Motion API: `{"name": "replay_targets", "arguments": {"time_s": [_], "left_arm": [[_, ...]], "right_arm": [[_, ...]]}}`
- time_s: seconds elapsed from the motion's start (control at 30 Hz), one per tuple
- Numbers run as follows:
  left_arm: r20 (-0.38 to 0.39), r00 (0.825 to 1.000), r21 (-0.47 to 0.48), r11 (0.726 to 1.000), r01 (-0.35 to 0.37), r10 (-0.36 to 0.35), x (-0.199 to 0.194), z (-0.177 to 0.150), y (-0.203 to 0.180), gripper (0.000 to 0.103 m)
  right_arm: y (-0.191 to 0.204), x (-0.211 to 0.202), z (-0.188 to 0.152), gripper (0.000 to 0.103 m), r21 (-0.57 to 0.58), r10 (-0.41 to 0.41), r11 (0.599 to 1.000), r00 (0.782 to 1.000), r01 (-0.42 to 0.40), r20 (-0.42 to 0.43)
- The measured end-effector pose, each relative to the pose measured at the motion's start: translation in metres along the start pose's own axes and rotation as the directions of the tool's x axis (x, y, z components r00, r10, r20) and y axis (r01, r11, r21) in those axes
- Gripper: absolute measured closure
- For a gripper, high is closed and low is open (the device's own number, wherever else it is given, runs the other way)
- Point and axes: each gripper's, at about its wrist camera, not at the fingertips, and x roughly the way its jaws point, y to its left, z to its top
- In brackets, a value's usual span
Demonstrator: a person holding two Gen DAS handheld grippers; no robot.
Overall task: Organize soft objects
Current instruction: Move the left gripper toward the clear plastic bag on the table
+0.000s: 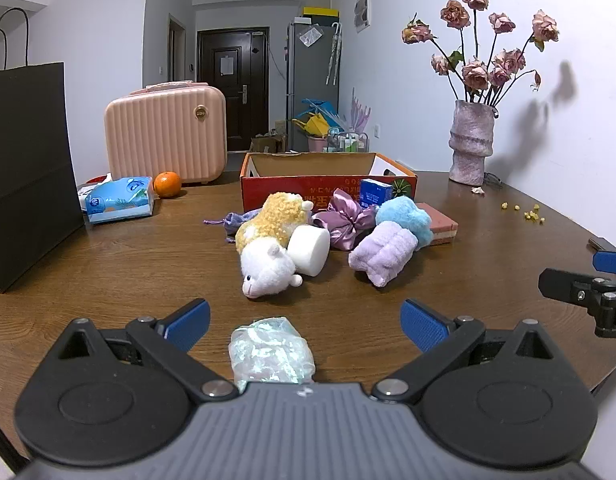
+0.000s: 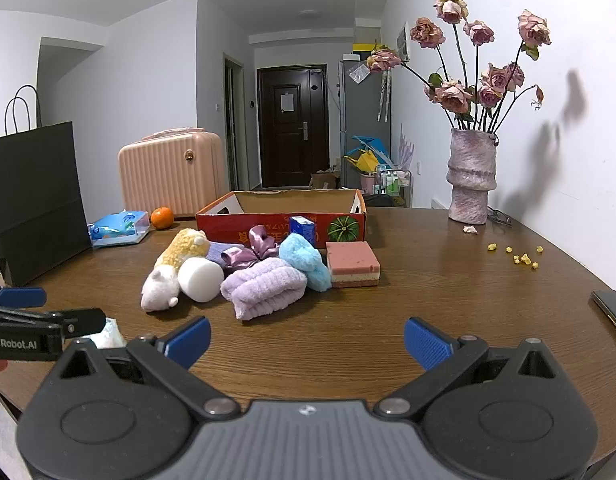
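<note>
Both jaws wide open, nothing held

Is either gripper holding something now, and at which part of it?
Nothing is held. The left gripper and the right gripper are both open; a crinkled plastic packet lies between the left fingers, ungripped.

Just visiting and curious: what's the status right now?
Left tool open, crinkly packet between its fingers, untouched. Right tool open, empty. Soft toys and towel piled before empty box. Nothing blocking.

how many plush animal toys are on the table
2: a yellow plush lying at the pile's left end, and a white plush in front of it, touching. Others may hide behind the pile.
</note>
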Motion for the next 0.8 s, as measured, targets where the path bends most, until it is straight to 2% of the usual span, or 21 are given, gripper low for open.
{"name": "replay_targets", "arguments": {"time_s": [0.8], "left_arm": [[-0.001,1.0,0.001,1.0,-0.001,0.001,-0.0008,0.0011,-0.0002,0.0]], "right_arm": [[-0.0008,-0.0014,-0.0023,0.0,0.001,-0.004,1.0,1.0,0.004,0.001]]}}
